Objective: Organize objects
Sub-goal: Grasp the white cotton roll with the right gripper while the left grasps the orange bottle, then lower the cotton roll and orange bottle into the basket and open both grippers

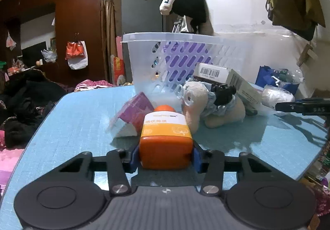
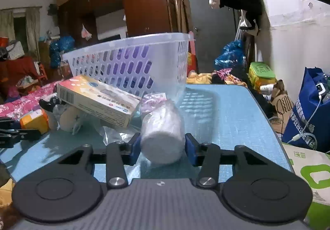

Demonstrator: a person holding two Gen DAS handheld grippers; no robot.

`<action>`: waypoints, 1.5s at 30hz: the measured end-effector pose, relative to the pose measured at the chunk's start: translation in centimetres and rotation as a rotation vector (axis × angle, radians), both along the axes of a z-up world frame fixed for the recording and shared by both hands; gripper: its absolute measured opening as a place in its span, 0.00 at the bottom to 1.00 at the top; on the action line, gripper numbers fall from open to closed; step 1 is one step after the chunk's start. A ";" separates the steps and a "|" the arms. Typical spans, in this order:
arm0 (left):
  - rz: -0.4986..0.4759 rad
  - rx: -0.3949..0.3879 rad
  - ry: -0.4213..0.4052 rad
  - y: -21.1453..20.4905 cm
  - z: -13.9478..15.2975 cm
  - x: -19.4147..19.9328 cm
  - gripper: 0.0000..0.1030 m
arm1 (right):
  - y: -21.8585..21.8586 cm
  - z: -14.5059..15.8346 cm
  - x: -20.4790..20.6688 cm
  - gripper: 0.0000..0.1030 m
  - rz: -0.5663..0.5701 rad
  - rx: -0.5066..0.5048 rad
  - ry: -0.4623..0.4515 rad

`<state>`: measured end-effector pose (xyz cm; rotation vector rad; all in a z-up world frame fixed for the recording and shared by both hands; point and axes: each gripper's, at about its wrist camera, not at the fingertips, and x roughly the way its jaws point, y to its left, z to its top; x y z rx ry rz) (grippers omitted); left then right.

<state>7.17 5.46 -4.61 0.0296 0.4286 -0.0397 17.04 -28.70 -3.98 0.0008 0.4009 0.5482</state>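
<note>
Both picked up: left tool (image 1: 166, 156) clamps the orange bottle (image 1: 166, 137), right tool (image 2: 163, 147) grips the wrapped roll (image 2: 163, 133). Next, probably lift both over the basket (image 2: 132, 61) rim.

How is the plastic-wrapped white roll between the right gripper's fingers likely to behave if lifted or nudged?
The white roll looks soft and light for its bulk, so the right gripper may dent it somewhat. Its clear, glossy wrap probably makes it slippery. It lies on its side on the blue table, so a sideways nudge would likely roll it.
</note>
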 end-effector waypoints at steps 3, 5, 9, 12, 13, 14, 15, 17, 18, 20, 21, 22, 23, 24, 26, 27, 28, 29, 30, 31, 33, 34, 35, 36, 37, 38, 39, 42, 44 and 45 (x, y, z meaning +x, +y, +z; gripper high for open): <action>-0.009 -0.024 -0.031 0.1 -0.3 -0.8 0.50 | -0.3 0.1 -1.0 0.46 0.002 0.000 -0.072; -0.009 -0.017 -0.057 -0.1 -0.3 -1.4 0.50 | -0.9 0.3 -1.5 0.46 -0.011 0.016 -0.091; -0.016 -0.022 -0.134 -0.2 0.7 -3.1 0.50 | -1.8 1.2 -2.2 0.46 -0.019 0.047 -0.115; -0.018 -0.028 -0.190 -0.2 1.7 -4.1 0.50 | -1.9 1.8 -2.6 0.46 -0.005 0.071 -0.127; -0.019 -0.030 -0.200 -0.2 1.9 -4.2 0.50 | -1.8 1.9 -2.7 0.46 0.002 0.074 -0.131; -0.018 -0.035 -0.210 -0.2 2.1 -4.3 0.50 | -1.6 2.0 -2.9 0.46 0.004 0.072 -0.138; -0.018 -0.039 -0.216 -0.2 2.3 -4.4 0.50 | -1.5 2.1 -3.1 0.46 0.007 0.071 -0.146; -0.018 -0.045 -0.227 -0.1 2.6 -4.3 0.50 | -1.1 2.2 -3.1 0.46 0.018 0.074 -0.149; -0.018 -0.049 -0.231 0.0 2.8 -4.3 0.50 | -1.1 2.3 -3.2 0.46 0.024 0.077 -0.150; -0.023 -0.064 -0.242 0.0 3.5 -4.2 0.50 | -0.9 2.8 -3.2 0.46 0.037 0.085 -0.154; -0.029 -0.069 -0.253 0.1 4.1 -4.0 0.50 | -0.8 3.2 -3.1 0.46 0.043 0.087 -0.159; -0.034 -0.072 -0.268 0.1 4.9 -3.7 0.50 | -0.6 3.7 -2.9 0.46 0.051 0.086 -0.168; -0.038 -0.075 -0.279 0.1 5.6 -3.4 0.50 | -0.3 4.4 -2.7 0.46 0.057 0.084 -0.176; -0.043 -0.082 -0.288 0.1 6.6 -2.8 0.50 | 0.0 5.2 -2.3 0.46 0.064 0.082 -0.183; -0.061 -0.083 -0.282 0.0 9.0 -0.6 0.50 | 1.0 7.3 -0.9 0.46 0.083 0.070 -0.189; -0.060 -0.087 -0.279 -0.1 10.2 0.7 0.50 | 1.9 8.8 0.3 0.46 0.085 0.048 -0.196; -0.054 -0.088 -0.258 0.0 11.4 2.4 0.50 | 2.7 9.7 1.3 0.46 0.078 0.021 -0.202; -0.046 -0.092 -0.228 0.0 12.4 4.4 0.50 | 3.6 10.7 2.5 0.46 0.063 -0.007 -0.194; -0.039 -0.104 -0.199 0.1 13.3 6.3 0.50 | 4.5 11.7 4.0 0.46 0.056 -0.036 -0.175; -0.037 -0.102 -0.144 0.1 14.2 8.8 0.50 | 5.5 12.5 5.5 0.46 0.048 -0.066 -0.150; -0.010 -0.112 -0.052 0.4 14.9 12.7 0.50 | 7.2 13.6 8.6 0.46 0.040 -0.102 -0.078; 0.002 -0.106 -0.019 0.4 15.1 14.1 0.50 | 7.7 13.8 9.7 0.46 0.034 -0.110 -0.050; 0.009 -0.086 0.017 0.2 15.1 15.5 0.50 | 8.3 13.9 10.7 0.46 0.025 -0.127 -0.026; 0.021 -0.077 0.040 0.1 15.0 16.7 0.50 | 9.0 13.9 11.7 0.46 0.020 -0.154 -0.005; 0.030 -0.069 0.060 0.0 14.8 17.4 0.50 | 9.5 13.7 12.6 0.46 0.010 -0.180 0.017; 0.034 -0.059 0.085 0.0 14.5 18.2 0.50 | 10.0 13.3 13.4 0.46 -0.003 -0.206 0.033; 0.040 -0.057 0.103 0.2 14.2 18.8 0.50 | 10.5 12.9 14.1 0.46 -0.014 -0.232 0.049; 0.056 -0.046 0.136 0.7 13.2 19.8 0.50 | 10.7 11.7 14.7 0.46 -0.019 -0.247 0.078; 0.056 -0.050 0.131 1.2 13.0 19.7 0.51 | 10.7 11.6 14.5 0.46 -0.012 -0.244 0.080; 0.051 -0.057 0.122 1.3 12.9 19.6 0.52 | 10.6 11.5 14.4 0.47 -0.009 -0.241 0.076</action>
